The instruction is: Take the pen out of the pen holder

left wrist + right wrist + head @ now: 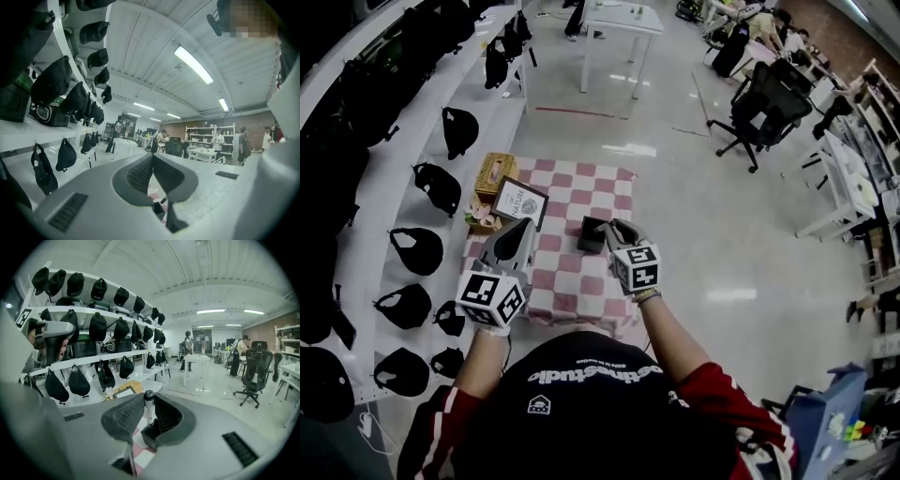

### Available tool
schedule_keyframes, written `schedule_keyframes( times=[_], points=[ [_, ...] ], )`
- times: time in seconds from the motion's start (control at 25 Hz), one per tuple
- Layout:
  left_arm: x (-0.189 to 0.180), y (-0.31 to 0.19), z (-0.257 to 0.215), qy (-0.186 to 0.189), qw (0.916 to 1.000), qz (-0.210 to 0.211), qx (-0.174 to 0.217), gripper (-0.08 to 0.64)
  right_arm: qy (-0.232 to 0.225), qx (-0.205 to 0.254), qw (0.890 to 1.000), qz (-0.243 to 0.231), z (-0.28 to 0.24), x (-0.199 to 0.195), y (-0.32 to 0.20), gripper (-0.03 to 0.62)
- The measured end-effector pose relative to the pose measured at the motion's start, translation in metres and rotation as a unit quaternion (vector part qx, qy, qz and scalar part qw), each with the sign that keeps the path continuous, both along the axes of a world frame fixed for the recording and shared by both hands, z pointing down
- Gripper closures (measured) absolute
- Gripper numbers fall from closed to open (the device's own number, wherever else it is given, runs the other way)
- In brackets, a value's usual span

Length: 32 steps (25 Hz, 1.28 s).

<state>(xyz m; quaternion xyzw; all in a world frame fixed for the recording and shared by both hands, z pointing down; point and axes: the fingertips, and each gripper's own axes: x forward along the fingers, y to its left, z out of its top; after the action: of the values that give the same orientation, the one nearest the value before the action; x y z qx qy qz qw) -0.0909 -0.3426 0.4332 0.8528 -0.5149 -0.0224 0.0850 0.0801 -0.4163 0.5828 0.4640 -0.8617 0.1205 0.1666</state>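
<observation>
right gripper (149,401) clamps the pen (149,412) upright over the pen holder (148,437)
near left, the left gripper (152,161) is pressed shut with nothing in it. whether the black-capped pen's tip clears the black pen holder is unclear. the pen holder sits on a checked cloth (581,192), with a framed card (521,202) at the far left.

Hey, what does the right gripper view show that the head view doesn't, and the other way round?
Right gripper view only: the pen gripped upright in the right tool. Head view only: the person's red sleeves and the checked cloth's full outline. Both: the black pen holder, the framed picture and the caps on the shelves.
</observation>
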Motion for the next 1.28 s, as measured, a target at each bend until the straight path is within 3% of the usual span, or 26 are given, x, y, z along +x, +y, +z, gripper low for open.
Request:
schedule_keyframes(
  times=[0.48,0.88,1.28],
  points=[
    [0.003,0.002,-0.023,0.007,0.9988,0.041,0.028,0.554,-0.031,0.042,0.998,0.027,-0.075,0.001,0.046,0.518],
    [-0.004,0.031,-0.034,-0.008,0.9968,0.064,0.048,0.554,-0.044,0.056,0.997,0.034,-0.095,-0.019,0.104,0.518],
    [-0.007,0.068,-0.042,0.005,0.9947,0.09,0.05,0.554,-0.054,0.075,0.993,0.074,-0.119,-0.006,0.159,0.518]
  ],
)
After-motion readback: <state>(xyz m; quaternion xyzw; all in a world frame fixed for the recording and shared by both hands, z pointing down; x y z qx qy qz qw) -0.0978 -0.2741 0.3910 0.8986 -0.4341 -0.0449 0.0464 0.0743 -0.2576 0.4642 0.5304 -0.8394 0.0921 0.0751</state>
